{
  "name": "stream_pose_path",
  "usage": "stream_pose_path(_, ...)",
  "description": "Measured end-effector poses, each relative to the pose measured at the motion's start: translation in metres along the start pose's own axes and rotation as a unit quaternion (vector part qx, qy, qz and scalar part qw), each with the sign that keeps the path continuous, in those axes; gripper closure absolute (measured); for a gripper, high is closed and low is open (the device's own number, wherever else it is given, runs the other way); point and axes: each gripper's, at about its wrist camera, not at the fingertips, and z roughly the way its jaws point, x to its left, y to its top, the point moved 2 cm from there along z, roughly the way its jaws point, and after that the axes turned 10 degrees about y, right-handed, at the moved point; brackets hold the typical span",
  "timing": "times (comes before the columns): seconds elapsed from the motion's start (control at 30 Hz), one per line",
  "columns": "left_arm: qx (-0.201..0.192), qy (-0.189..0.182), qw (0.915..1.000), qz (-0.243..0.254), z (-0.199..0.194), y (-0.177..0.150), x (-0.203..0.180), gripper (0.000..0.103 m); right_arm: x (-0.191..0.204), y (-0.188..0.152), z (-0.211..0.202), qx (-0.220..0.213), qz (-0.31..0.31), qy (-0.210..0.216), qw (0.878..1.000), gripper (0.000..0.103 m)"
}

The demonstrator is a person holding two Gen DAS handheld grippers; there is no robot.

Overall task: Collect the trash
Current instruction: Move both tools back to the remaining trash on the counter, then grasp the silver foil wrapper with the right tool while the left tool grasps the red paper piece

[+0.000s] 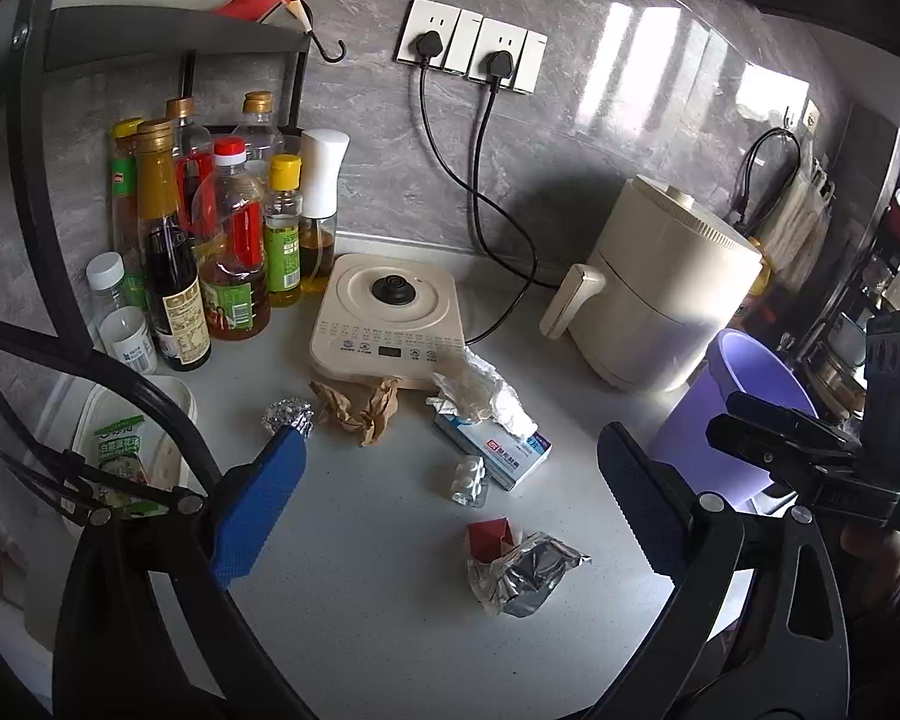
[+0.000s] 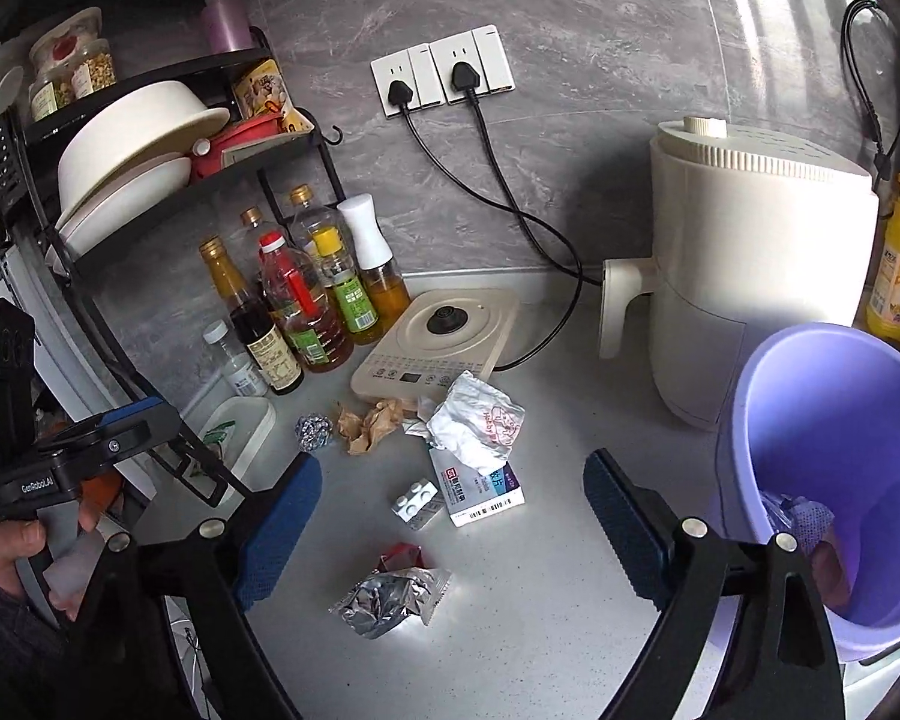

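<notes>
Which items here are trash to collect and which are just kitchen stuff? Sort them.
Job:
foil wrapper
red scrap
blister pack
medicine box
white wrapper
brown paper
foil ball
purple bin

Lying about:
bottles
kettle base
air fryer

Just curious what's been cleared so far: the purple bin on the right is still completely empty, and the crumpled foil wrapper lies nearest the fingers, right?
Not quite. The purple bin is not empty: the right wrist view shows something bluish and crumpled already at its bottom. The rest holds: the crumpled foil wrapper does lie nearest the fingers on the counter.
</notes>
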Motion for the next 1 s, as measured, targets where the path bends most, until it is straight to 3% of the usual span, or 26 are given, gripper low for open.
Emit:
stream_pose_path(0.37,0.04,0.018,0.9989,-0.019,0.008,-0.033,0.028,0.007,0.01,-0.038,0.055,0.086,0.013,0.031,0.996,0.029)
stream_pose_path(0.7,0.065,0.019,0.9971,-0.036,0.017,-0.049,0.04,0.009,0.007,-0.077,0.12,0.184,0.055,0.045,0.98,0.029)
stream_pose_path(0.8,0.067,0.019,0.997,-0.036,0.019,-0.05,0.04,0.009,0.004,-0.08,0.131,0.201,0.067,0.056,0.976,0.051)
stream_pose_path(0.87,0.068,0.016,0.9969,-0.035,0.022,-0.049,0.04,0.009,0.002,-0.081,0.134,0.21,0.073,0.062,0.973,0.076)
stream_pose_path(1.0,0.072,0.007,0.997,-0.027,0.031,-0.047,0.035,0.009,0.0,-0.08,0.127,0.202,0.067,0.07,0.975,0.084)
